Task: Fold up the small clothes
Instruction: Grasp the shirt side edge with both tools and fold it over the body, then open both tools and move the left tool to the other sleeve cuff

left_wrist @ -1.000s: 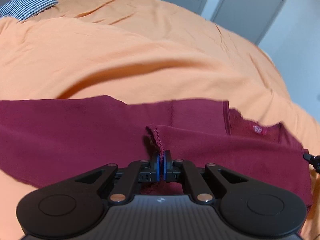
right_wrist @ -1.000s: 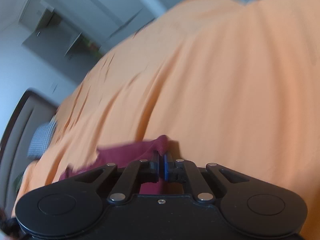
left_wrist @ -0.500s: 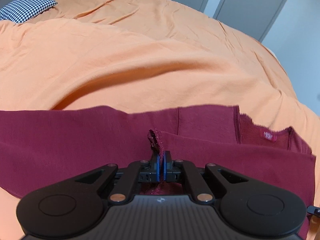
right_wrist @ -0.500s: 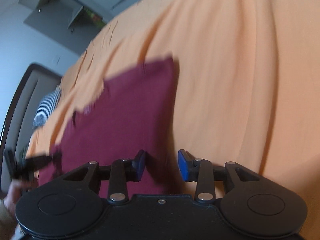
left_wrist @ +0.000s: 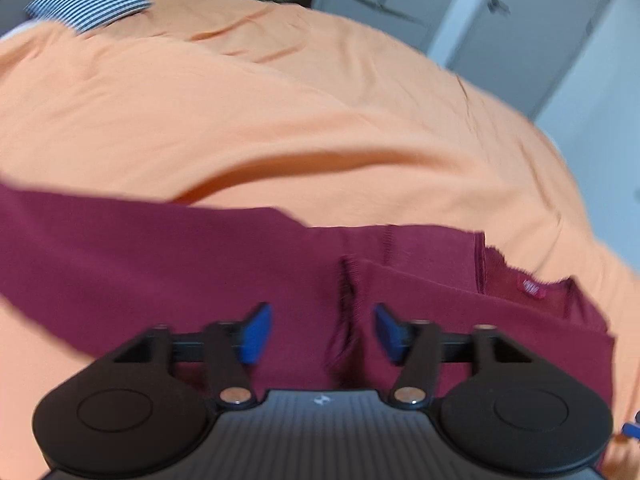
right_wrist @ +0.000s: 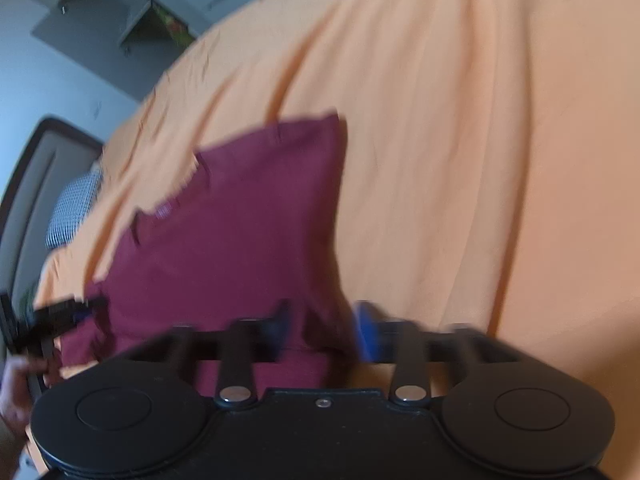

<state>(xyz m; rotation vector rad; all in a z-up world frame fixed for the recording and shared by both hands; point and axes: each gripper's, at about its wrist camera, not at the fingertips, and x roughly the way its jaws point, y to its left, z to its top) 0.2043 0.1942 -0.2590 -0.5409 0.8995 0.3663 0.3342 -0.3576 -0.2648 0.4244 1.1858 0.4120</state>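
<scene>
A maroon garment (left_wrist: pixel 160 264) lies folded on the orange bed sheet (left_wrist: pixel 280 100), its red neck label (left_wrist: pixel 530 288) at the right. My left gripper (left_wrist: pixel 320 334) hangs just above it, jaws opening. A stitched hem ridge (left_wrist: pixel 344 304) runs between the blue pads (left_wrist: pixel 256 334), which do not touch it. In the right wrist view the garment (right_wrist: pixel 240 232) stretches away to the left. My right gripper (right_wrist: pixel 323 328) is over its near corner, jaws opening, and the cloth between them is not pinched. The left gripper (right_wrist: pixel 60 316) shows at the garment's far end.
The sheet (right_wrist: pixel 480 160) spreads wide and wrinkled around the garment. A checked pillow (left_wrist: pixel 88 4) lies by the dark headboard (right_wrist: pixel 32 168). Grey wardrobe doors (left_wrist: pixel 500 20) stand beyond the bed. A hand (right_wrist: pixel 16 380) is at the left edge of the right wrist view.
The left jaws, shut on the hem until half a second ago, have opened and let it go. The right jaws opened wider after dropping their corner. The garment now rests on the sheet.
</scene>
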